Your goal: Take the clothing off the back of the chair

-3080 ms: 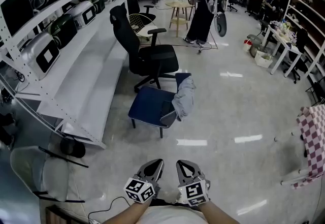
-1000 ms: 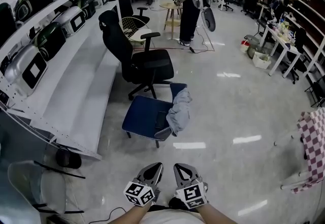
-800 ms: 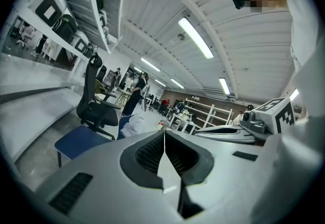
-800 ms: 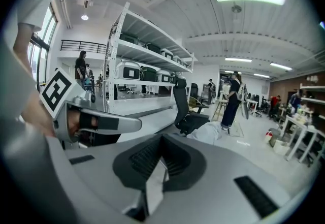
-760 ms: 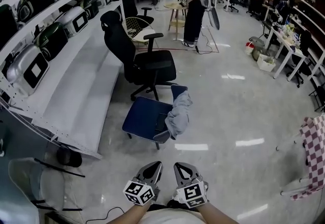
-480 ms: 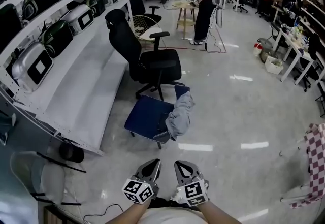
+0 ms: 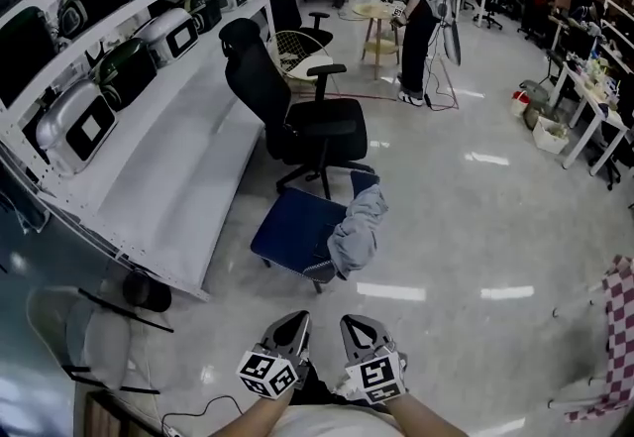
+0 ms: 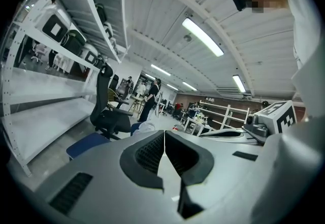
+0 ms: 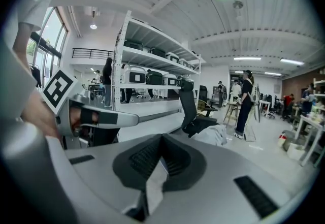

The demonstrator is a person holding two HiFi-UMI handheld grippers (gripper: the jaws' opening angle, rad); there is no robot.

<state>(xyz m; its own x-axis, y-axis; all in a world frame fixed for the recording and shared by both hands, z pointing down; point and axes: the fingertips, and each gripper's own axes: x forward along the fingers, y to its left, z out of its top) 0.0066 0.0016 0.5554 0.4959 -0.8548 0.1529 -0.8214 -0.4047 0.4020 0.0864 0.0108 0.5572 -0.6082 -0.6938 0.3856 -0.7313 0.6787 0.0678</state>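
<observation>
While the grey clothing [image 7: 359,227] hangs over the back of the blue chair [image 7: 295,225] at frame centre, the left gripper [image 7: 298,319] and right gripper [image 7: 352,322] sit closed and empty at bottom centre.

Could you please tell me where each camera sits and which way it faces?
Head view: on the head, steeply down at the clothing on the blue chair; left gripper, right gripper, forearms show.
Left gripper view: on that gripper, along its shut jaws toward the chair; right gripper shows.
Right gripper view: likewise; left gripper and hand show.
All share the clothing.
</observation>
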